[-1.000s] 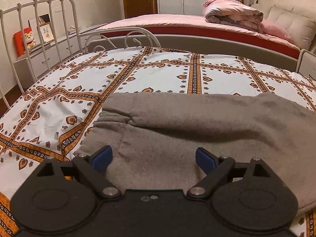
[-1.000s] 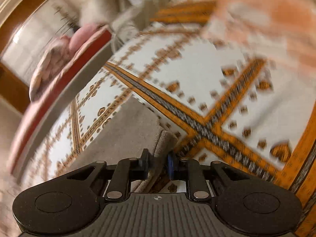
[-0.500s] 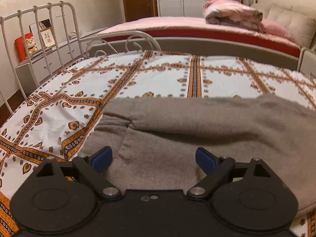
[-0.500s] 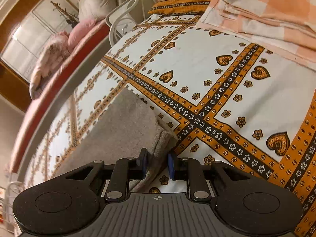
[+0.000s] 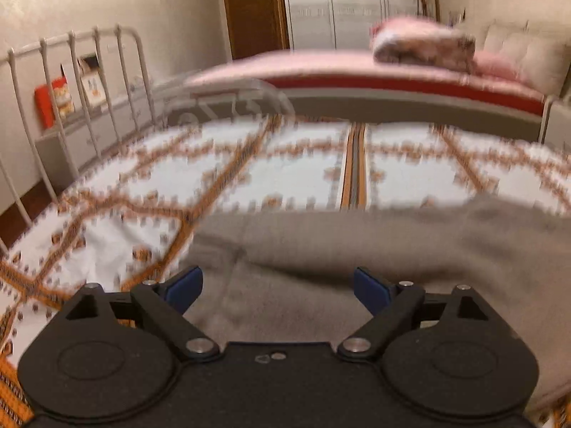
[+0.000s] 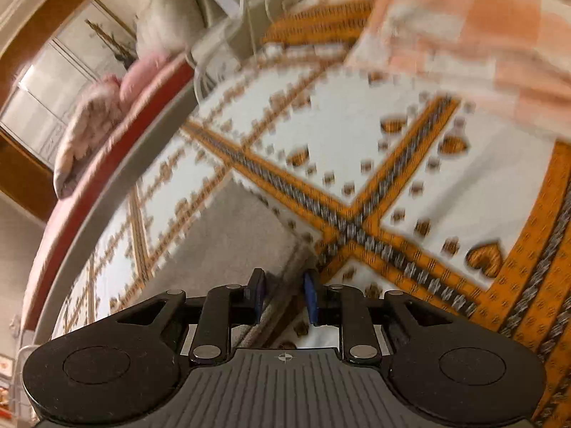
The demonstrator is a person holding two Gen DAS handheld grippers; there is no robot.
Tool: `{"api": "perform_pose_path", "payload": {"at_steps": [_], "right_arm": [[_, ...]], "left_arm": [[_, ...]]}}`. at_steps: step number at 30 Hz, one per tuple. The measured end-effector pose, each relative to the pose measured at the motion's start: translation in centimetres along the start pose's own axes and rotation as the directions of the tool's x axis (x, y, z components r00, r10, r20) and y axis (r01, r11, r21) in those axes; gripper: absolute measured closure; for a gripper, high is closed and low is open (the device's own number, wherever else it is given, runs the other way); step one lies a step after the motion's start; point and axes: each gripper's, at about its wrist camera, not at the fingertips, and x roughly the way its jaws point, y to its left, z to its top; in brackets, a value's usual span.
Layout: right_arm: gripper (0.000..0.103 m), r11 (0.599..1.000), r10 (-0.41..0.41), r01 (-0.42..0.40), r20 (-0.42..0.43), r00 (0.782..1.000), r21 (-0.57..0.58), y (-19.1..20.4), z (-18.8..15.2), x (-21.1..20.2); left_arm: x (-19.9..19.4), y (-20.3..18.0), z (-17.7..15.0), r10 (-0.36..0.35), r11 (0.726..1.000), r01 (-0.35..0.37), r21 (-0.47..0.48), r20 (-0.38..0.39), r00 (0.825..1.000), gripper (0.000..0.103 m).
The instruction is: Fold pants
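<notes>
Grey pants (image 5: 357,249) lie folded on the bed (image 5: 285,164), on its white-and-orange patterned sheet. Left hand-held gripper (image 5: 276,285): jaws spread wide above the fabric, nothing between the pads. Right hand-held gripper (image 6: 283,296): jaws have just been opening; a corner of the pants sits between the narrow-set blue pads; contact cannot be told.

A bed with a white and orange patterned sheet (image 5: 292,174) fills the foreground, its white metal rail (image 5: 82,82) at the left. Beyond stands a second bed (image 5: 357,75) in pink, a brown wooden door (image 5: 255,10), a white wardrobe (image 5: 342,3) and cream walls.
</notes>
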Motion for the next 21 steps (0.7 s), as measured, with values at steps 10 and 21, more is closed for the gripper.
{"api": "perform_pose_path", "payload": {"at_steps": [10,21], "right_arm": [[0.079,0.994,-0.001,0.008,0.065,0.998,-0.107,3.3,-0.4,0.5],[0.061,0.988,0.05,-0.041,-0.055,0.997,0.149,-1.8,0.1,0.7]], "left_arm": [[7.6,-5.8,0.9,-0.098,0.986,0.12,0.12,-0.177,0.979,0.021],[2.5,-2.5,1.4,-0.143,0.99,0.143,-0.006,-0.106,0.984,0.016]]}}
